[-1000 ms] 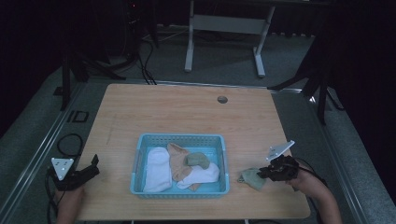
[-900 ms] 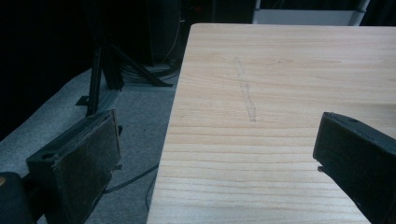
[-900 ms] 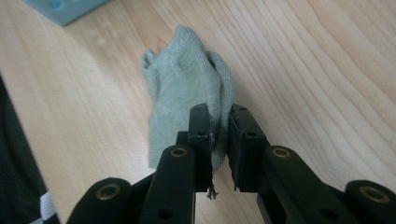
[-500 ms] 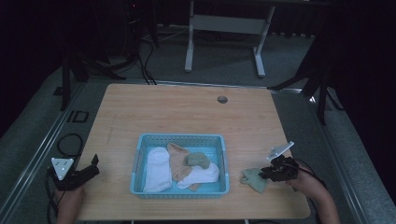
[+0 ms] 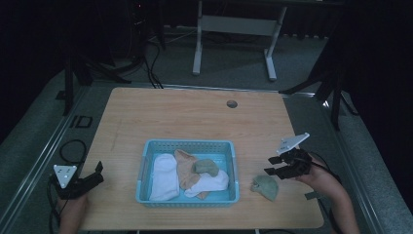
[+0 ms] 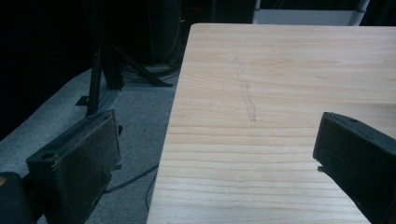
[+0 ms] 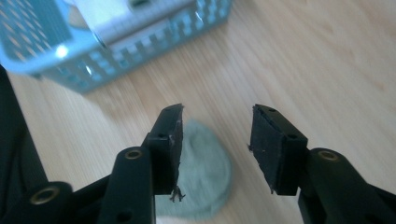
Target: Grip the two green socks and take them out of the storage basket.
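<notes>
Sorting looks under way: a green sock (image 5: 266,186) lies on the tabletop (image 5: 195,117) at the basket's (image 5: 187,145) 3 o'clock, just beside the right gripper (image 5: 273,165), jaws apart. A clean release calls for lifting straight up, so no pad snags the cloth; the left gripper (image 5: 99,171) waits open at 9 o'clock.

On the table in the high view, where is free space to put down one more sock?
The table is bare across its far half, between the basket and the small hole. The strip left of the basket, toward the left tool, is also bare. It is crowded right of the basket, where the green sock lies beside the open right tool.
</notes>
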Tool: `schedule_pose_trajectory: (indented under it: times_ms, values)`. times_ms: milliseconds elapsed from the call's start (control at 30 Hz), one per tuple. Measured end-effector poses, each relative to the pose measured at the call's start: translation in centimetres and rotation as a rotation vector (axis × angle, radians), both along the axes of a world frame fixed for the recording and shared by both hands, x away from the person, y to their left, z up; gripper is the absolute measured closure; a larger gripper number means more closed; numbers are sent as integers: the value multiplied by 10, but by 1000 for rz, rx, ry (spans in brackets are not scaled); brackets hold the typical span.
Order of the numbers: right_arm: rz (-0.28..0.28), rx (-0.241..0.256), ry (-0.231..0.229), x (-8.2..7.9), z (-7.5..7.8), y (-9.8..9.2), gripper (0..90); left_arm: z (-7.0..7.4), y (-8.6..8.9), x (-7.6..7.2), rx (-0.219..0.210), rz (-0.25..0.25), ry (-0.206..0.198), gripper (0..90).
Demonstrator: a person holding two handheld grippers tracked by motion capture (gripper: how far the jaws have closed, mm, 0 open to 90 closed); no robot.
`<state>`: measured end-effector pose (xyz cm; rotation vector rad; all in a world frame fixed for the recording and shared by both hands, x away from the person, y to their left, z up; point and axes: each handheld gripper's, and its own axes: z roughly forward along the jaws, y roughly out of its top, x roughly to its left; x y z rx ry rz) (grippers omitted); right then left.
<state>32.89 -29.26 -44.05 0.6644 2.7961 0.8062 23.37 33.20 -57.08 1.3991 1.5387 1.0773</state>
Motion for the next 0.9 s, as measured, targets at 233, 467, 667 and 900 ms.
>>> schedule_pose_trajectory:
  times_ms: [233, 467, 667, 900]
  values:
    - [73, -11, -30, 3, 14, 31, 532, 0, 0, 0, -1, -2, 1, 3]
    - [150, -6, -36, 8, 16, 66, 533, 0, 0, 0, -2, -3, 1, 4]
    - [210, -19, -27, 15, 10, 98, 539, 0, 1, 0, -4, -5, 1, 4]
    - [263, -46, -6, 20, -1, 125, 555, 0, 1, 0, -2, -5, 1, 4]
